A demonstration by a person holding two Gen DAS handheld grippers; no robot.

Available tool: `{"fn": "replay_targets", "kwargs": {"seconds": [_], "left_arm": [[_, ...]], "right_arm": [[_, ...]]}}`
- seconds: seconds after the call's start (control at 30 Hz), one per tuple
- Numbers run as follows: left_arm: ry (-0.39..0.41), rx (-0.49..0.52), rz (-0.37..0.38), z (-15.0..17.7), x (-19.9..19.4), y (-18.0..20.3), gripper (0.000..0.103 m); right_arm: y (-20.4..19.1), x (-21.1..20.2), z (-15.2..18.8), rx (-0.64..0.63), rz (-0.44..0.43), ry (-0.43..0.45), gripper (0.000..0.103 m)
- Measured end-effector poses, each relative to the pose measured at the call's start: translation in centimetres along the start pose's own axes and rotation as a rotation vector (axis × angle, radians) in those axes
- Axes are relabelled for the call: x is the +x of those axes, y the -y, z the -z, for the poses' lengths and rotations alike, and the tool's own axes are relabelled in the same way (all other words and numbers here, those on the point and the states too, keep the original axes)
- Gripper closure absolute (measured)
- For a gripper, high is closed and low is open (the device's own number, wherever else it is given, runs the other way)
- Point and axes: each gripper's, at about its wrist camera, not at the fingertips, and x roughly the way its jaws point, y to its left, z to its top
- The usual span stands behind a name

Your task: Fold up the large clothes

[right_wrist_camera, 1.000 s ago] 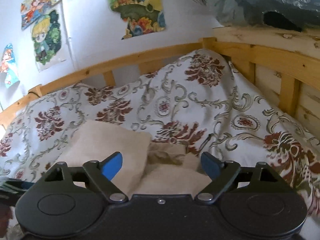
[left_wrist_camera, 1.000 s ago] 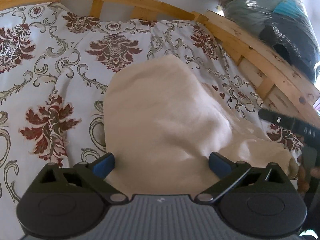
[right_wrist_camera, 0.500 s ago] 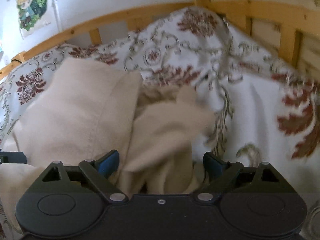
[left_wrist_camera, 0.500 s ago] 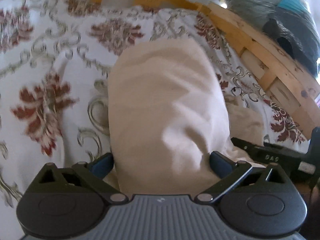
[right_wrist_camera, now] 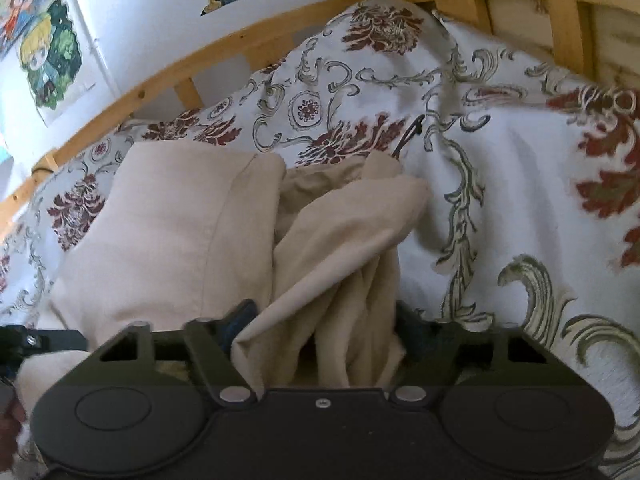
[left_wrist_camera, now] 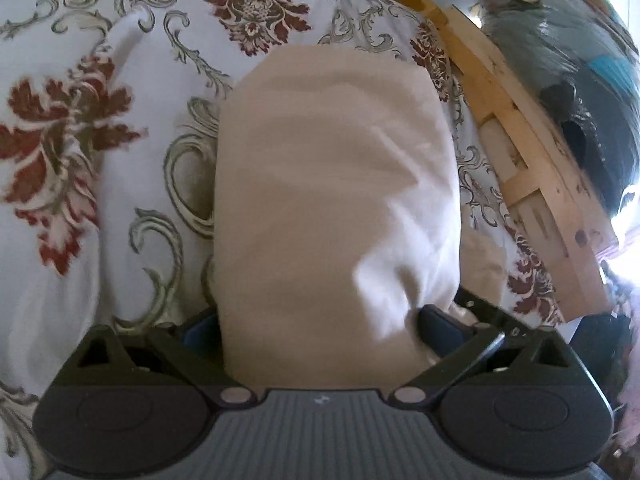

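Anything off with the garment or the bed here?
Mostly normal. The beige garment lies smooth on its left half, but its right part is bunched into loose folds between the closing right gripper. Floral bedspread is rumpled, nothing damaged.

The garment (left_wrist_camera: 332, 200) lies on the bedspread (left_wrist_camera: 100, 160), extending toward 12 o'clock. The bed rail (left_wrist_camera: 532, 184) runs at 2 o'clock, behind the bedspread. The bags (left_wrist_camera: 568, 60) lie beyond the rail.

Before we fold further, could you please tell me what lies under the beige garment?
The beige garment lies on the floral bedspread, which shows all around it. The cloth's own bunched folds sit beneath its upper layer. Whatever is directly underneath is covered.
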Motion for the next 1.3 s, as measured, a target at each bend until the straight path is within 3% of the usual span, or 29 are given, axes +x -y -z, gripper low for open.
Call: {"fn": "replay_targets", "kwargs": {"seconds": [0.03, 0.1, 0.13, 0.33, 0.5, 0.57, 0.67, 0.7, 0.73, 0.8, 0.9, 1.03, 1.2, 1.3], "left_arm": [[0.007, 0.026, -0.014, 0.0, -0.2, 0.5, 0.012], [0.035, 0.081, -0.034, 0.0, -0.9, 1.4, 0.019], [0.053, 0.098, -0.044, 0.0, -1.5, 1.7, 0.024], [0.175, 0.238, -0.148, -1.4, -6.4, 3.5, 0.026], [0.244, 0.176, -0.201, -3.3, -8.1, -0.6, 0.026], [0.244, 0.131, -0.217, -3.7, -7.7, -2.8, 0.025], [0.232, -0.005, -0.183, -3.7, -7.3, -5.8, 0.018], [0.245, -0.003, -0.189, -3.6, -7.4, -5.6, 0.016], [0.258, 0.03, -0.223, -3.3, -7.6, -5.0, 0.011], [0.269, 0.101, -0.296, -3.1, -7.9, -3.5, 0.007], [0.283, 0.109, -0.368, -2.5, -8.5, -1.8, 0.005], [0.377, 0.184, -0.455, -0.1, -11.2, 1.0, 0.001], [0.453, 0.301, -0.545, 4.0, -15.0, 4.9, 0.001], [0.5, 0.356, -0.588, 7.6, -17.2, 6.6, 0.001]], "right_arm": [[-0.4, -0.1, 0.0, -0.016, -0.011, -0.002, 0.071], [-1.4, -0.4, -0.1, -0.043, -0.033, 0.008, 0.086], [-1.8, -0.7, -0.2, -0.047, -0.042, 0.019, 0.088], [-6.7, -1.3, -1.1, -0.165, -0.118, 0.093, 0.091], [-9.6, 3.2, -3.1, -0.136, -0.182, 0.116, 0.091], [-10.8, 5.7, -3.6, -0.133, -0.172, 0.087, 0.091], [-11.5, 8.3, -3.3, -0.132, -0.121, 0.053, 0.078], [-11.4, 8.3, -3.3, -0.12, -0.11, 0.058, 0.069], [-11.2, 8.0, -3.2, -0.105, -0.108, 0.059, 0.059], [-10.7, 7.0, -2.9, -0.091, -0.096, 0.069, 0.053], [-10.7, 5.3, -2.4, -0.11, -0.052, 0.073, 0.047], [-11.6, 1.1, -1.6, -0.146, -0.022, 0.148, 0.021], [-13.6, -5.0, -0.2, -0.214, -0.047, 0.23, 0.003], [-15.1, -8.5, 1.1, -0.242, -0.079, 0.27, 0.001]]}}
